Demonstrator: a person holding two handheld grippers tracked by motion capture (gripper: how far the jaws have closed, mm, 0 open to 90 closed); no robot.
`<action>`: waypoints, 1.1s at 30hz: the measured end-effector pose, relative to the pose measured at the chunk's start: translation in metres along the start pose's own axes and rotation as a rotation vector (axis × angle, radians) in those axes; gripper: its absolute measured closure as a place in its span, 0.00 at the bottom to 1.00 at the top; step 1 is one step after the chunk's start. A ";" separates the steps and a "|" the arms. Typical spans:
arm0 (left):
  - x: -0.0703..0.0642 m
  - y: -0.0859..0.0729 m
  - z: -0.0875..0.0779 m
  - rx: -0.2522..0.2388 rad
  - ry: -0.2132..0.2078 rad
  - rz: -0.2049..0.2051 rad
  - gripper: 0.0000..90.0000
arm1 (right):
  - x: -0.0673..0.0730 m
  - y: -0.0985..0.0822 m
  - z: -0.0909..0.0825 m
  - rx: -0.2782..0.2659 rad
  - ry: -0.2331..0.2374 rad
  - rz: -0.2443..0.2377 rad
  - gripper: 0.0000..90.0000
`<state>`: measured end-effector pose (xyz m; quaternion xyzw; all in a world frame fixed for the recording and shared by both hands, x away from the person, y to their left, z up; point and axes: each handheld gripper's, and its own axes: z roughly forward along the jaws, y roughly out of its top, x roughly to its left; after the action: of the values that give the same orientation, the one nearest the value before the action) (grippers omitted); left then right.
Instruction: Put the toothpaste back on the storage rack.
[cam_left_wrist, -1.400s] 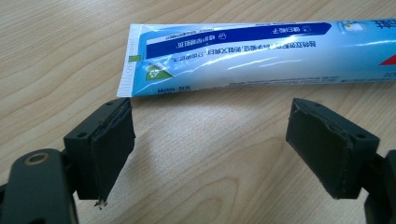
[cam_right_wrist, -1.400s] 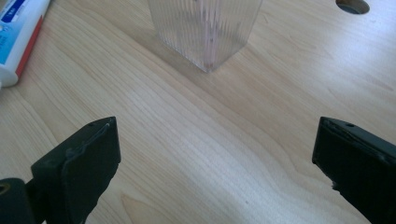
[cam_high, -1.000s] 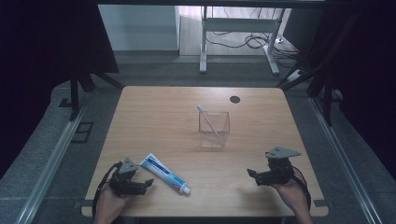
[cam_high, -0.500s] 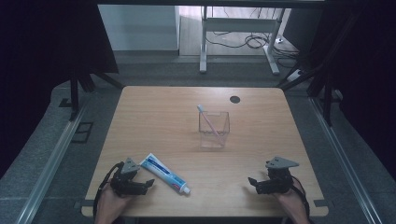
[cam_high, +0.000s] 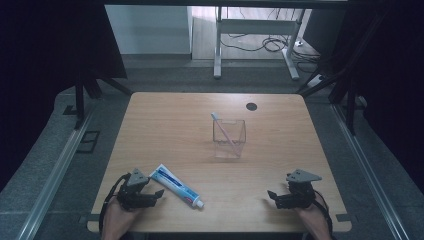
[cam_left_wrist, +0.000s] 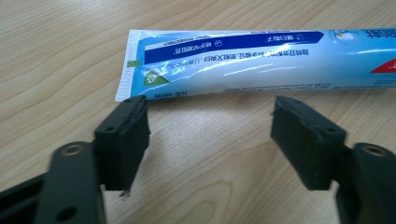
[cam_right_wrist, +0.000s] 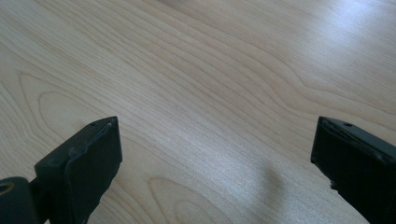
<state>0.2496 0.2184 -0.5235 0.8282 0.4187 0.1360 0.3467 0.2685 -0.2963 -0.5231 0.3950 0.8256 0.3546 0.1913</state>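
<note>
We find the toothpaste tube (cam_high: 176, 185) lying flat on the wooden table (cam_high: 165, 125) at its near left, crimped end toward the left edge and cap (cam_high: 198, 203) pointing toward the near middle. The left gripper (cam_high: 159, 194) sits low at the near left corner, its tips just beside the tube's crimped end. In the left gripper view (cam_left_wrist: 210, 135) we see the jaws have just been closing, yet they stand well apart with bare wood between them; the tube (cam_left_wrist: 261, 63) lies just beyond the tips, and whether the left tip touches the crimp we cannot tell. Nothing is held.

The right gripper (cam_high: 272, 196) rests at the near right corner, well apart from the tube. In the right gripper view (cam_right_wrist: 217, 163) its jaws stand wide open over bare table, gripping nothing.

At the table's middle stands a clear square cup (cam_high: 229, 139), upright, with a pink toothbrush (cam_high: 223, 131) leaning inside, head at the far left rim. A dark round hole (cam_high: 251, 106) marks the far side of the tabletop, well apart from the cup
</note>
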 end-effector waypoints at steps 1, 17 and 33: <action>0.000 0.000 -0.002 -0.001 0.000 -0.003 0.40 | 0.000 0.000 0.000 -0.002 0.001 0.001 0.02; -0.001 0.002 -0.001 0.032 -0.019 -0.023 0.97 | 0.003 0.001 0.000 -0.016 0.012 -0.006 0.05; 0.000 0.020 0.016 0.053 0.018 0.002 0.99 | 0.002 0.001 -0.002 -0.018 0.014 0.000 0.07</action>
<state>0.2698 0.2028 -0.5215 0.8362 0.4247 0.1326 0.3205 0.2665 -0.2949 -0.5212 0.3906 0.8238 0.3648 0.1889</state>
